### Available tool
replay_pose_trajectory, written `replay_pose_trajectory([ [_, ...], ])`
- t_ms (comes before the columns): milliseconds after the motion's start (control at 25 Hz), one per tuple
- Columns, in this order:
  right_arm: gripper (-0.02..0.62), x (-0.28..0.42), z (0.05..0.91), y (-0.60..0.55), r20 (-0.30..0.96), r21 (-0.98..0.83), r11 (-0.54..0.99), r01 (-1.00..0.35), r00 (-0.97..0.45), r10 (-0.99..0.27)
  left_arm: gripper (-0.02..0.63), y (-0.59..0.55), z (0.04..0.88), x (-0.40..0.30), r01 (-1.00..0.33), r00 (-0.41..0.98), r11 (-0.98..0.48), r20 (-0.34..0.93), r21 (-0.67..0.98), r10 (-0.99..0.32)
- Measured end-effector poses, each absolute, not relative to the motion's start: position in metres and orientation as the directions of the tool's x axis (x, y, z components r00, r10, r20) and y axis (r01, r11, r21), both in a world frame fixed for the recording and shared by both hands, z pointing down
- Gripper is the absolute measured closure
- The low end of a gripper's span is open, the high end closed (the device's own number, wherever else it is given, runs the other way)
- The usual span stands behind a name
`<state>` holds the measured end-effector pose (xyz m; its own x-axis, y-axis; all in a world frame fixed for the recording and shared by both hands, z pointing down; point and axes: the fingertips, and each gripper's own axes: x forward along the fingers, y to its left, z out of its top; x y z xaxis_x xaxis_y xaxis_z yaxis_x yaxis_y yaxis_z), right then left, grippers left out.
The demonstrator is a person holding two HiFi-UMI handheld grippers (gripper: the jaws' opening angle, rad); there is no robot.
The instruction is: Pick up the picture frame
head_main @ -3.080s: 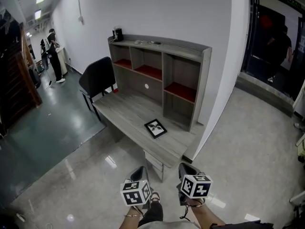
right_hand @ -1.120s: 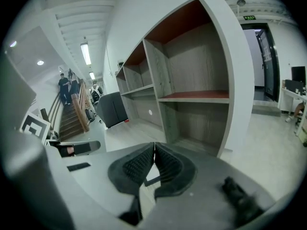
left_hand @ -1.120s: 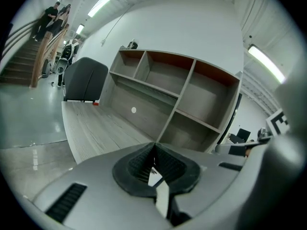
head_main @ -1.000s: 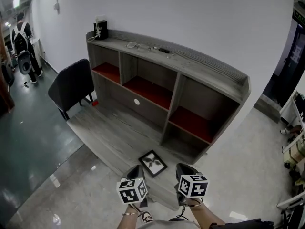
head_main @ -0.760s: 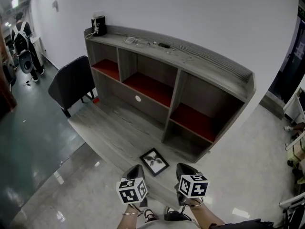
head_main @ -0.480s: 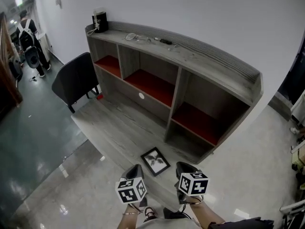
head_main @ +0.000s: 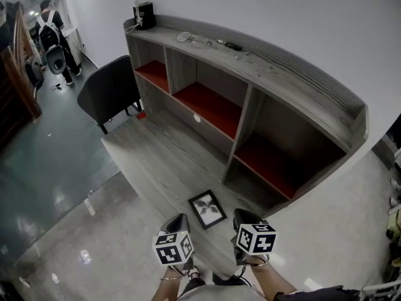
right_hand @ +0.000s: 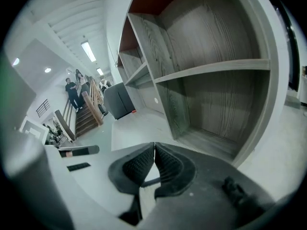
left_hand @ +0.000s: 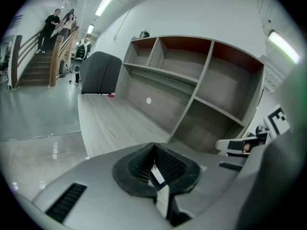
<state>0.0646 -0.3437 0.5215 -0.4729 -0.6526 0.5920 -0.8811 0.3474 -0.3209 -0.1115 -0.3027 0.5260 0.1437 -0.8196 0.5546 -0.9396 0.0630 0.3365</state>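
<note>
The picture frame, black-edged with a dark leaf print on white, lies flat near the front right of the grey wooden desk. In the head view my left gripper hovers just short of the frame's near left side. My right gripper hovers at the frame's near right. Neither touches it. In the left gripper view the left gripper has its ribbed black pads closed together on nothing. The right gripper in its own view is also shut and empty, facing the lower right shelf bay.
A grey hutch with red-floored shelf bays stands at the desk's back, small items and a black object on top. A black chair stands at the desk's left end. A person stands far left. Glossy floor lies left.
I have come closer to the desk, and the hutch and frame now look larger. Both grippers have sunk slightly toward the frame and stay shut.
</note>
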Motion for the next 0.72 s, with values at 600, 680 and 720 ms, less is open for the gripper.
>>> replay_pose_trajectory([
  [600, 0.563, 0.069, 0.574, -0.328, 0.681, -0.356, 0.350, -0.866, -0.497, -0.537, 0.592, -0.281, 0.575, -0.096, -0.930, 0.122, 0.147, 0.660, 0.337, -0.742],
  [680, 0.563, 0.069, 0.588, -0.322, 0.698, -0.362, 0.349, -0.864, -0.500, -0.513, 0.592, -0.275, 0.586, -0.092, -0.928, 0.126, 0.154, 0.677, 0.338, -0.726],
  [720, 0.563, 0.068, 0.595, -0.318, 0.706, -0.366, 0.349, -0.863, -0.502, -0.500, 0.592, -0.272, 0.592, -0.091, -0.928, 0.127, 0.159, 0.686, 0.338, -0.716],
])
